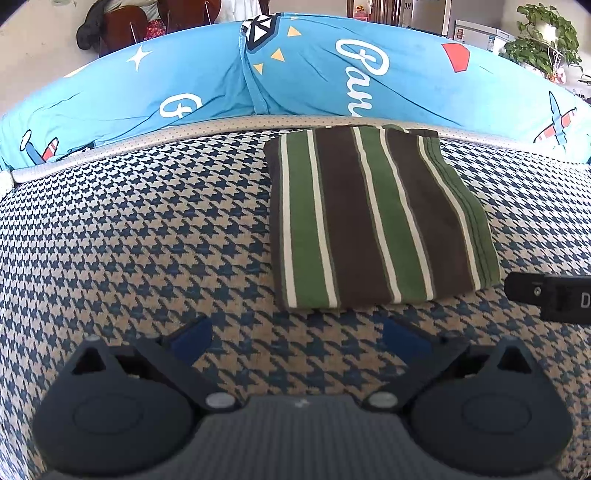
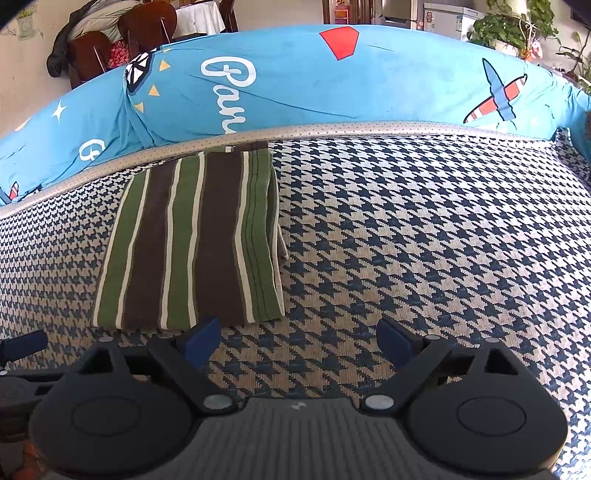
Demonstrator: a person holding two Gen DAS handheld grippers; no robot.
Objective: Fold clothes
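Observation:
A folded garment (image 1: 373, 218) with green, brown and white stripes lies flat on the houndstooth cushion (image 1: 147, 229). In the left wrist view it sits just beyond my left gripper (image 1: 301, 341) and a little to the right. The left gripper is open, blue pads wide apart, only cushion between them. In the right wrist view the same garment (image 2: 192, 240) lies ahead and left of my right gripper (image 2: 299, 341), which is open and holds nothing; its left pad is close to the garment's near edge. The right gripper's body also shows at the left view's right edge (image 1: 550, 295).
A long blue printed bolster (image 1: 295, 74) runs along the back of the cushion behind a grey piped edge (image 2: 369, 129). Behind it are wooden chairs (image 2: 110, 40), a white appliance (image 2: 454, 18) and potted plants (image 1: 543, 40). Bare cushion stretches right of the garment (image 2: 424, 229).

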